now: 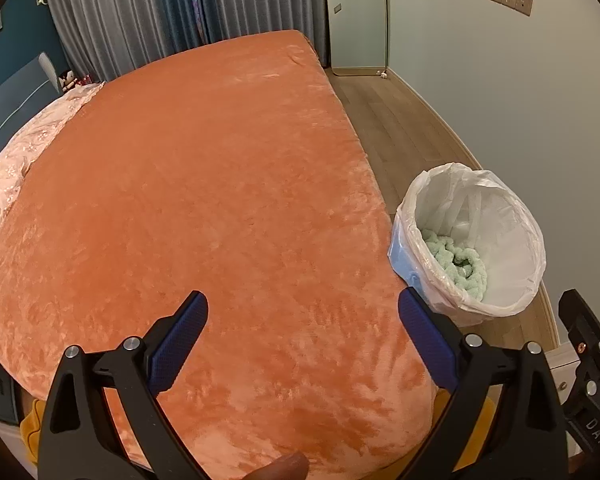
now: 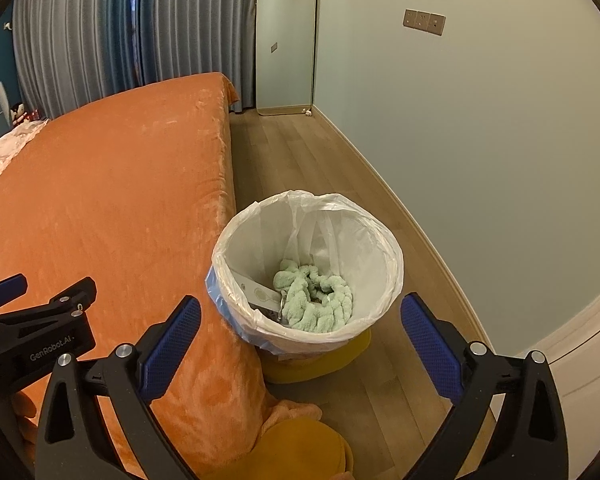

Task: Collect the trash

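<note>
Beside the bed (image 2: pixel 100 208), at its foot-side edge, a lined trash bin (image 2: pixel 384 240) stands on the floor. Green fluffy fabric (image 2: pixel 316 296) and a white card (image 2: pixel 252 288) are seen inside it. Right gripper (image 2: pixel 300 320): jaws spread wide, nothing held; bin at 12 o'clock, near. Left gripper (image 1: pixel 303 320): likewise wide and empty, over bare blanket; bin at 2 o'clock. No loose trash is visible. The right hand is judged nearer the bin.
</note>
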Demonstrator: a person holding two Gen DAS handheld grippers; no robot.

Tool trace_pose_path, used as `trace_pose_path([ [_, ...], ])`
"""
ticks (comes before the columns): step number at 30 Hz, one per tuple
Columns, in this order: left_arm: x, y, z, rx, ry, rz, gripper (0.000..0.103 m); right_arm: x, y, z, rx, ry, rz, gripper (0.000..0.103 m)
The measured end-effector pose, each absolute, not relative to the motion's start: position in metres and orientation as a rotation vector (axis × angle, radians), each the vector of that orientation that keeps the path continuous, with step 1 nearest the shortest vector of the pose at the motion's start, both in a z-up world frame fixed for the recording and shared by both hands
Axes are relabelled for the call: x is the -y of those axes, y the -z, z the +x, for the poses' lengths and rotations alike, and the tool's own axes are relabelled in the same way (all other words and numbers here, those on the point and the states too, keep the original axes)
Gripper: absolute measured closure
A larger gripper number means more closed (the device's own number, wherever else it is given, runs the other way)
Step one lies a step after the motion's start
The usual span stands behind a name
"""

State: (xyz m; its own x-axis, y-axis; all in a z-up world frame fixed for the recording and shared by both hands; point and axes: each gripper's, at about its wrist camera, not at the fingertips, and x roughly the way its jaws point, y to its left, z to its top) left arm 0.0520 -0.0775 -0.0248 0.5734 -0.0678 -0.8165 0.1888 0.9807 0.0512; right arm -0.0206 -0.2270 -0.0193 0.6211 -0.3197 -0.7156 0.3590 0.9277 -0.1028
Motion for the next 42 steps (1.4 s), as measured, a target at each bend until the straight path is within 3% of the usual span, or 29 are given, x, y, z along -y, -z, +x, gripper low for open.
trace_pose_path([
  [42, 0.0828, 0.0248, 0.0455, -0.928, 0.128, 0.144, 0.011, 0.2293, 0.0277, -0.0225, -0.825, 0.417, 0.057, 0.007],
])
